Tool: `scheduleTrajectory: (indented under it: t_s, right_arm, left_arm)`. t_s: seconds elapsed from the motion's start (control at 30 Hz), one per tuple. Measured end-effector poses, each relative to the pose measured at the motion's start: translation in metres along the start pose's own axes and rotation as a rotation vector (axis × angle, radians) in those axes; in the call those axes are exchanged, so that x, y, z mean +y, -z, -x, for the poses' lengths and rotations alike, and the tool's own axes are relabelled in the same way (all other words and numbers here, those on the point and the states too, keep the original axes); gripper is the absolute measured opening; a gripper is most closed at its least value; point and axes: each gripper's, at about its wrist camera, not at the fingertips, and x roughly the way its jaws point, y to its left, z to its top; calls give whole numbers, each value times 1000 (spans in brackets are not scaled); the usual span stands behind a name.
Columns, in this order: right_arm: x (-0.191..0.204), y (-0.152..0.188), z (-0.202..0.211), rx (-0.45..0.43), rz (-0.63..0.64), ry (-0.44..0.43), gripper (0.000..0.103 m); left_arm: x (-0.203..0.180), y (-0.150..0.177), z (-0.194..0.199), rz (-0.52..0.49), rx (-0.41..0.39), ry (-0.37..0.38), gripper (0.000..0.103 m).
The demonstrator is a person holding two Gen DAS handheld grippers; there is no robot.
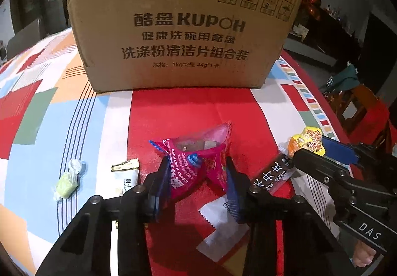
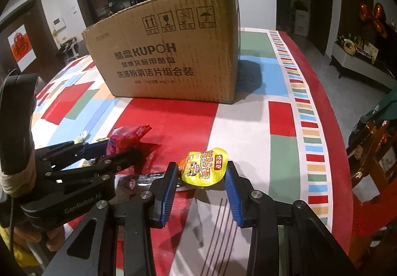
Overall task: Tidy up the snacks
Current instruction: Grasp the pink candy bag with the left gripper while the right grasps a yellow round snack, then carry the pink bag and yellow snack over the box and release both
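A pink snack pouch (image 1: 198, 159) lies on the tablecloth between the fingers of my left gripper (image 1: 197, 176), whose jaws are open around it. A yellow snack pouch (image 2: 204, 166) lies between the open jaws of my right gripper (image 2: 201, 176). The right gripper also shows in the left wrist view (image 1: 322, 151), with the yellow pouch (image 1: 306, 141) at its tips. The left gripper shows in the right wrist view (image 2: 116, 149), around the pink pouch (image 2: 129, 137). A large cardboard box (image 1: 183, 27) stands behind; it also shows in the right wrist view (image 2: 168, 57).
On the patterned tablecloth (image 1: 49, 102) lie a green wrapped candy (image 1: 65, 182), a white packet (image 1: 125, 176), a black packet (image 1: 271, 179) and a white wrapper (image 1: 223, 226). A wooden chair (image 2: 372, 151) stands at the table's right edge.
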Motion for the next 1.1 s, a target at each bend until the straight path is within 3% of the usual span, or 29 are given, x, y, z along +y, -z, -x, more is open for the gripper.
scheduleTrajectory:
  t_s: [0.43, 0.9, 1.1]
  right_arm:
    - [15, -16, 33, -83, -14, -36, 39]
    - [41, -68, 89, -314, -31, -55, 39]
    - [49, -94, 102, -393, -57, -78, 39]
  left_arm:
    - [4, -12, 58, 6, -109, 25, 40]
    - [12, -60, 145, -20, -348, 13, 40]
    - [20, -87, 160, -26, -401, 10, 40]
